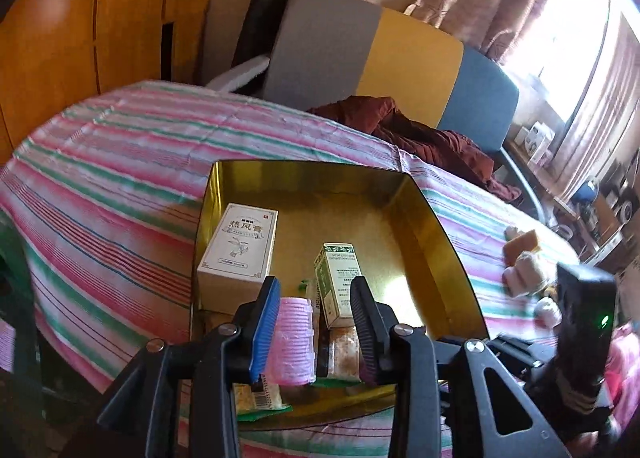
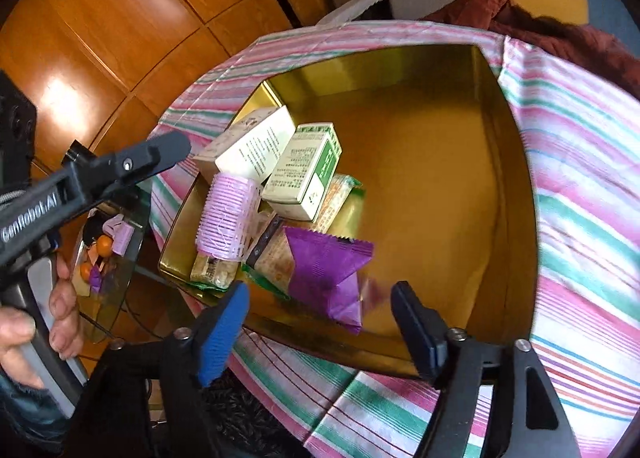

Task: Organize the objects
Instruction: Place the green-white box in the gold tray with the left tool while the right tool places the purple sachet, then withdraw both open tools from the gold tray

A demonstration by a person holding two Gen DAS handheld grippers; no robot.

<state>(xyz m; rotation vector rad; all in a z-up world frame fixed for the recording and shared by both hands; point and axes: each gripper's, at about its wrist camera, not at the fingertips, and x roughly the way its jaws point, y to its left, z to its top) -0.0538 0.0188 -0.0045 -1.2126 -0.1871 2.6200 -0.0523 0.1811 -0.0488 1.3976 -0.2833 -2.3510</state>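
Striped cloth (image 1: 120,161) covers table. Behind it: sofa w/ grey, yellow, blue back panels (image 1: 412,53), dark red garment (image 1: 420,133) on seat. Wood cabinets (image 1: 80,17) at left, curtained window (image 1: 580,37) at right.

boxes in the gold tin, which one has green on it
The smaller box, beside the pink roller. It has a green side panel; the larger box is white with plain print.

Left tongs (image 2: 168,153) body reads "enRobot.AI"; the box print is illegible.
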